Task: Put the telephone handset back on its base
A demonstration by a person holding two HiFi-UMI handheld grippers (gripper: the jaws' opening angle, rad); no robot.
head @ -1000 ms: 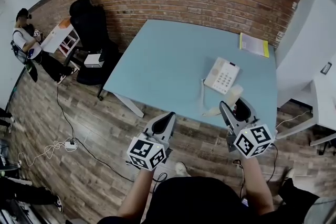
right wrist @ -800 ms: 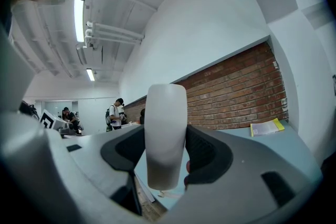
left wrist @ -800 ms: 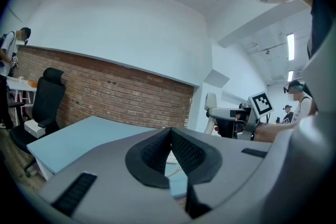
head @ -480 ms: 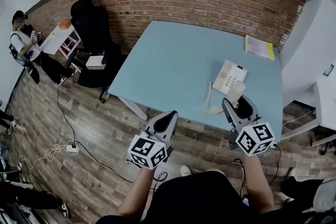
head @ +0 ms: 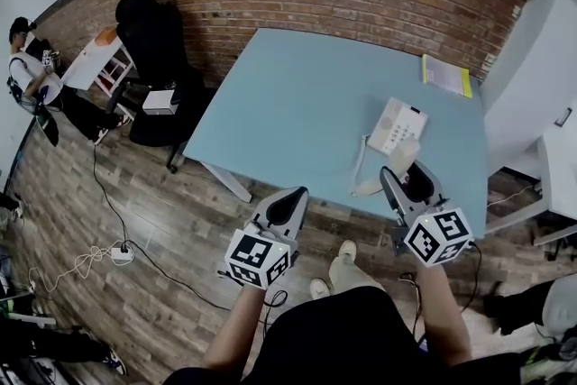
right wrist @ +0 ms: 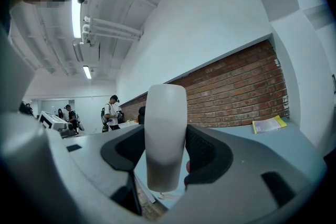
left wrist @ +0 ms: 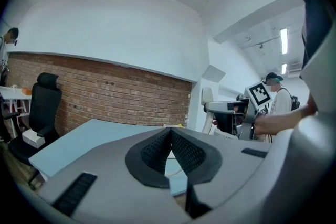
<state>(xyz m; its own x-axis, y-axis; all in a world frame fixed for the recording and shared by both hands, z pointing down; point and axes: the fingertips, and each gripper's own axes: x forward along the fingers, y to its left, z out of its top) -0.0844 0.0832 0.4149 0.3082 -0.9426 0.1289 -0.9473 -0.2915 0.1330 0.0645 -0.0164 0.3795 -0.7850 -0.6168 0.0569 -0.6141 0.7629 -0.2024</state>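
When the head view is looked at, the white telephone handset is seen clamped in the right gripper. It is held over the near edge of the blue table, close to the telephone base. The left gripper is held off the table, above the wooden floor. A pale shoe can now be seen under the grippers; it was hidden a second ago. The handset is still held.

In the left gripper view, the jaws are seen pressed together, with nothing between them.

In the right gripper view, the handset is seen squeezed upright between the two jaws.
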